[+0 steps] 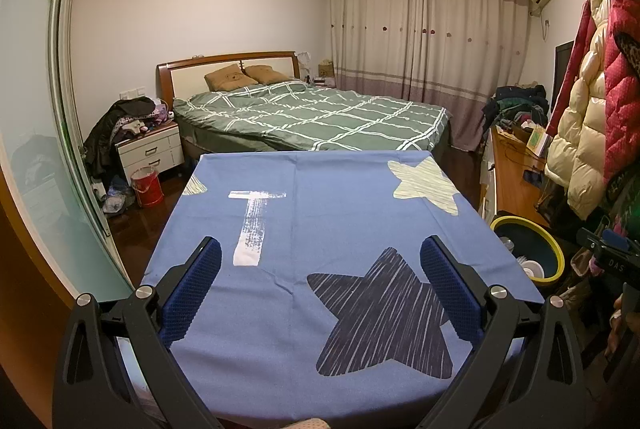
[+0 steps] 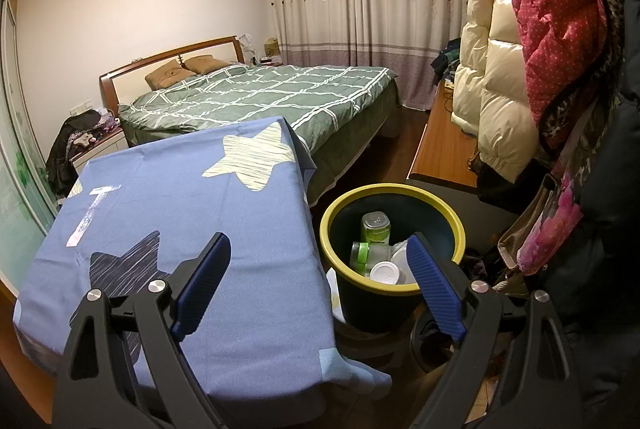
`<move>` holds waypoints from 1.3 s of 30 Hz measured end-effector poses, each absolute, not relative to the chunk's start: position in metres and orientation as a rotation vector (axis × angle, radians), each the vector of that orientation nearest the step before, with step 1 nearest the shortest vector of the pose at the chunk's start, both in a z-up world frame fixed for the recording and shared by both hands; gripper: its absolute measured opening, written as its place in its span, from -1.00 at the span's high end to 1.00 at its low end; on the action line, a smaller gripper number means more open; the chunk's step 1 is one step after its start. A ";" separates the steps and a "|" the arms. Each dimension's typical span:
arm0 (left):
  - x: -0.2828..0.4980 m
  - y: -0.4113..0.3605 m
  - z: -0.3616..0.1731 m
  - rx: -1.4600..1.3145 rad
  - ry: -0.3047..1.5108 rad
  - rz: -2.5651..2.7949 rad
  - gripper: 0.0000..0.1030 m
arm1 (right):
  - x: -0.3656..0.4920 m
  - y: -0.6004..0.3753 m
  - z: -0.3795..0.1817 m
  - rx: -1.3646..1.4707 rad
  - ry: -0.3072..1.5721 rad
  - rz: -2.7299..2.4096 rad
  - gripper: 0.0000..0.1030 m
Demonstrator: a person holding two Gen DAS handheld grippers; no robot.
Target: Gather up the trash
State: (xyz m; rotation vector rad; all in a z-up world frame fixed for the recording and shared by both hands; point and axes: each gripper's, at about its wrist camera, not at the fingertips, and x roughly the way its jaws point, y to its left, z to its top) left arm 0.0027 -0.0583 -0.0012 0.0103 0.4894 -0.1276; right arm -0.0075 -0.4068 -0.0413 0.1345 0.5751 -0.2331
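A dark bin with a yellow rim (image 2: 332,205) stands on the floor right of the table; it also shows in the left wrist view (image 1: 558,261). Inside lie a green can (image 2: 375,227), a clear container with a green lid (image 2: 362,253) and white cups (image 2: 386,272). The table carries a blue cloth with stars (image 1: 328,229), (image 2: 180,197). My left gripper (image 1: 320,249) is open and empty above the cloth. My right gripper (image 2: 318,247) is open and empty, over the table's right edge and the bin.
A bed with a green checked cover (image 1: 320,113) lies beyond the table. A white nightstand (image 1: 150,149) and a red bucket (image 1: 147,187) stand at left. A wooden desk (image 2: 442,145) and hanging coats (image 2: 520,49) are at right. Curtains (image 1: 428,29) cover the far wall.
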 end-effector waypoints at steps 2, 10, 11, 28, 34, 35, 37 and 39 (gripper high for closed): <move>0.003 -0.059 -0.003 0.011 0.492 -0.129 -0.91 | -0.007 -0.407 -0.042 0.134 0.577 -0.232 -0.65; 0.004 -0.059 -0.005 0.012 0.495 -0.129 -0.91 | -0.007 -0.405 -0.044 0.137 0.578 -0.233 -0.65; 0.004 -0.059 -0.005 0.014 0.497 -0.130 -0.91 | -0.007 -0.407 -0.044 0.136 0.577 -0.232 -0.65; 0.008 -0.060 -0.015 -0.002 0.519 -0.156 -0.90 | -0.006 -0.405 -0.043 0.137 0.581 -0.229 -0.65; 0.032 -0.058 -0.029 -0.013 0.591 -0.152 -0.91 | 0.012 -0.397 -0.054 0.146 0.610 -0.180 -0.68; 0.042 -0.056 -0.035 -0.009 0.608 -0.143 -0.91 | 0.024 -0.391 -0.059 0.149 0.630 -0.155 -0.69; 0.064 -0.050 -0.048 -0.009 0.643 -0.115 -0.91 | 0.043 -0.384 -0.066 0.148 0.659 -0.123 -0.70; 0.095 -0.041 -0.066 -0.003 0.678 -0.081 -0.91 | 0.067 -0.376 -0.074 0.144 0.692 -0.094 -0.70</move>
